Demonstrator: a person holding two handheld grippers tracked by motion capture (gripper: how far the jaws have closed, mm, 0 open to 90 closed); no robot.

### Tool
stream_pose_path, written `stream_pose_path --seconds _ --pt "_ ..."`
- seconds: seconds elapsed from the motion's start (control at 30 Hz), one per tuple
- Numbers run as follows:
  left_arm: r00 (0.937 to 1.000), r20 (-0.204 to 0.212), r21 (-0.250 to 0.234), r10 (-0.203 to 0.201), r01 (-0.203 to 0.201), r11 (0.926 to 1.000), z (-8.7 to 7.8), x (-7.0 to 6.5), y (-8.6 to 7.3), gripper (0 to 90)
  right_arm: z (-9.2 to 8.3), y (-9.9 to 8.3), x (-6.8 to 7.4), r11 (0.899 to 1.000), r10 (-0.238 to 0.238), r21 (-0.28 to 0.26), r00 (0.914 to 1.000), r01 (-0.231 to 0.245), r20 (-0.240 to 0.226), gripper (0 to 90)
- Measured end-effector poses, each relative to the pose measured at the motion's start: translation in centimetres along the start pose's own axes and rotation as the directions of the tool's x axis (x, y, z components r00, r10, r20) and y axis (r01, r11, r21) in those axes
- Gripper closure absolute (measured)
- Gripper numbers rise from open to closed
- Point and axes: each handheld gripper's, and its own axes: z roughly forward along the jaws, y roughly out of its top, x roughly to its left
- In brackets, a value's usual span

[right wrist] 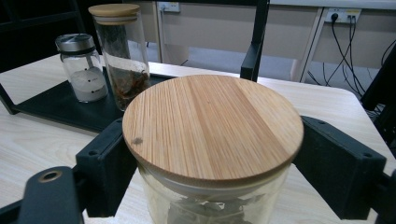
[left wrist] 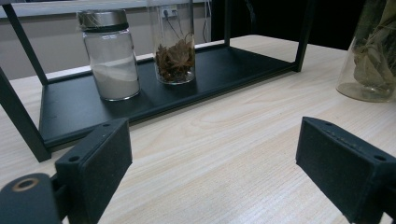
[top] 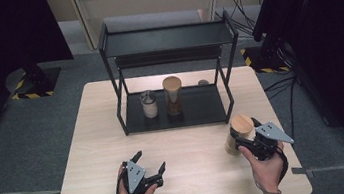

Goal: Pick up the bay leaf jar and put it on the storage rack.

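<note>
A glass jar with a round wooden lid [top: 241,125] [right wrist: 212,123] stands on the table at the front right, with pale dried leaves inside [left wrist: 373,51]. My right gripper [top: 239,141] [right wrist: 210,172] grips it just under the lid, one jaw tight against each side of the glass. At the front left my left gripper [top: 149,160] [left wrist: 210,158] rests low over the bare table, open, nothing between its jaws. On the black rack's lower shelf [top: 201,105] stand a metal-lidded jar of white powder [top: 148,103] [left wrist: 111,56] and a tall wooden-lidded jar of brown leaves [top: 173,95] [right wrist: 119,51].
The black two-tier rack [top: 167,37] takes up the back middle of the light wooden table [top: 94,137]. A small grey object [top: 203,82] lies behind the rack's right side. Dark screens and cables stand around the table.
</note>
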Motion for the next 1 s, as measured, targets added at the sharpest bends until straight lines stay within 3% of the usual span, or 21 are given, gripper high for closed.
stream_pose_path --seconds 0.2,0.53,0.77,1.0 --pt "1.0000 0.001 0.000 -0.002 0.002 1.0000 0.0 0.0 0.0 10.0 0.4 -0.2 0.2 1.000 0.012 -0.002 0.9999 -0.012 -0.011 24.6" --pt "1.0000 0.002 0.001 -0.001 0.001 1.0000 0.0 0.0 0.0 10.1 0.0 -0.1 0.2 1.000 -0.001 -0.001 0.9998 0.001 -0.022 25.3" --pt "1.0000 0.001 -0.001 0.001 -0.001 1.0000 0.0 0.0 0.0 10.2 -0.8 0.7 1.0 0.999 -0.030 -0.024 0.9989 0.029 -0.035 25.3" --pt "1.0000 0.001 -0.001 0.002 -0.002 1.0000 0.0 0.0 0.0 10.3 -0.5 1.7 1.9 0.998 -0.046 -0.038 0.9978 0.044 -0.048 25.3"
